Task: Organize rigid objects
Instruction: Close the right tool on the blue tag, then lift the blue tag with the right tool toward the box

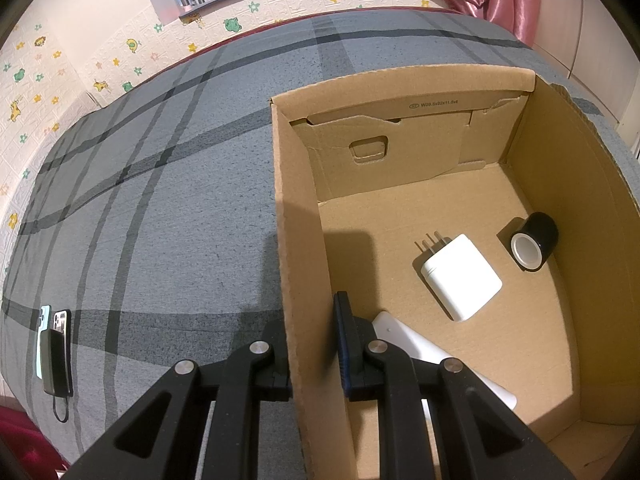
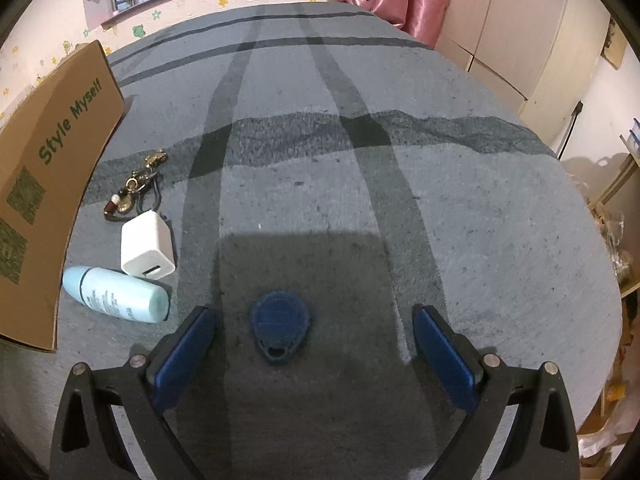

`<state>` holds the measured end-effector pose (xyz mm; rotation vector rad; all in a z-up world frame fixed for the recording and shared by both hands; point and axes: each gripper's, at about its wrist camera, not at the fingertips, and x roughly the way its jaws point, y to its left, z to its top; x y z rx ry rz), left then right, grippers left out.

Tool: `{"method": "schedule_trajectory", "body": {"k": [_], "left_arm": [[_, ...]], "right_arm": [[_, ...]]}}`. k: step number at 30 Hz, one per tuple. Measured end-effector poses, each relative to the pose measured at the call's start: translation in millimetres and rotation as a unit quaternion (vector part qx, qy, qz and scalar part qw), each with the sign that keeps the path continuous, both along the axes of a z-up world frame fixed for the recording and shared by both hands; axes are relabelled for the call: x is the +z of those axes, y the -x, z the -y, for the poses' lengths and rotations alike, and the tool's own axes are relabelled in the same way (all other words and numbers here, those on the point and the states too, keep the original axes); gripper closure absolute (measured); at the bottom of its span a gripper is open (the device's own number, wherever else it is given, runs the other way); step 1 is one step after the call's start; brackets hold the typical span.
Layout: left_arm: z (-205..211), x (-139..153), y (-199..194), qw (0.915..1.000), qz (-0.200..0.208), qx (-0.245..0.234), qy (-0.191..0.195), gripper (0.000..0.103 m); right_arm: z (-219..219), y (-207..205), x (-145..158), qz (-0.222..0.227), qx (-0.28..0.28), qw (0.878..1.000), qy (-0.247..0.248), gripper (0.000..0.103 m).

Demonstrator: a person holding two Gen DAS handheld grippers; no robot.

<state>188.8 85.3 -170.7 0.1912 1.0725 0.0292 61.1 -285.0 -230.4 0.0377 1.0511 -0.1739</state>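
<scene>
Left gripper (image 1: pixel 314 360) is clamped on the left wall of the cardboard box (image 1: pixel 298 280), one finger outside, one inside, steadying it on the grey plaid bedspread (image 1: pixel 160 220). Already in the box: a white charger (image 1: pixel 460 276), a black tape roll (image 1: pixel 534 240), and a flat white item (image 1: pixel 400 336) partly hidden under the inner finger.

Right gripper (image 2: pixel 314 344) hangs with jaws spread wide, nothing between the pads, just above a blue key fob (image 2: pixel 280 326) lying flat on the bedspread.

Step in hand, as judged: pick up the fob. It is thin, so drop the fingertips onto the fabric either side, close across its narrow width, lift level.

Left of it wait a pale bottle (image 2: pixel 116 294), a small white adapter (image 2: pixel 146 246) and a keyring (image 2: pixel 136 188); keep clear of the bottle, which would likely roll.
</scene>
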Motion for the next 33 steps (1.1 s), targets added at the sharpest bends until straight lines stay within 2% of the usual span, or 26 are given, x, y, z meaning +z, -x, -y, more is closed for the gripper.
{"method": "schedule_trajectory", "body": {"k": [3,7,9,11,12,13,14,33], "left_arm": [[0,0,0,1.0,0.0,0.0,0.0,0.086],[0,0,1,1.0,0.0,0.0,-0.001,0.086],[0,0,1,1.0,0.001,0.0,-0.002,0.086],[1,1,1,1.0,0.001,0.0,-0.003,0.086],[1,1,1,1.0,0.001,0.0,-0.003,0.086],[1,1,1,1.0,0.001,0.0,-0.004,0.086],[1,1,1,1.0,0.001,0.0,-0.004,0.086],[1,0,2,1.0,0.002,-0.001,-0.002,0.086]], "right_arm": [[-2,0,1,0.001,0.0,1.0,0.002,0.002],[-2,3,2,0.003,0.004,1.0,-0.002,0.013],[-6,6,4,0.006,0.008,1.0,-0.003,0.027],[-10,10,8,0.011,0.015,1.0,0.002,0.051],[-11,11,9,0.012,0.016,1.0,0.003,0.059],[-13,12,10,0.013,0.016,1.0,0.002,0.073],[-13,12,11,0.014,0.015,1.0,0.002,0.076],[-13,16,31,0.033,0.019,0.999,-0.001,0.076]]}}
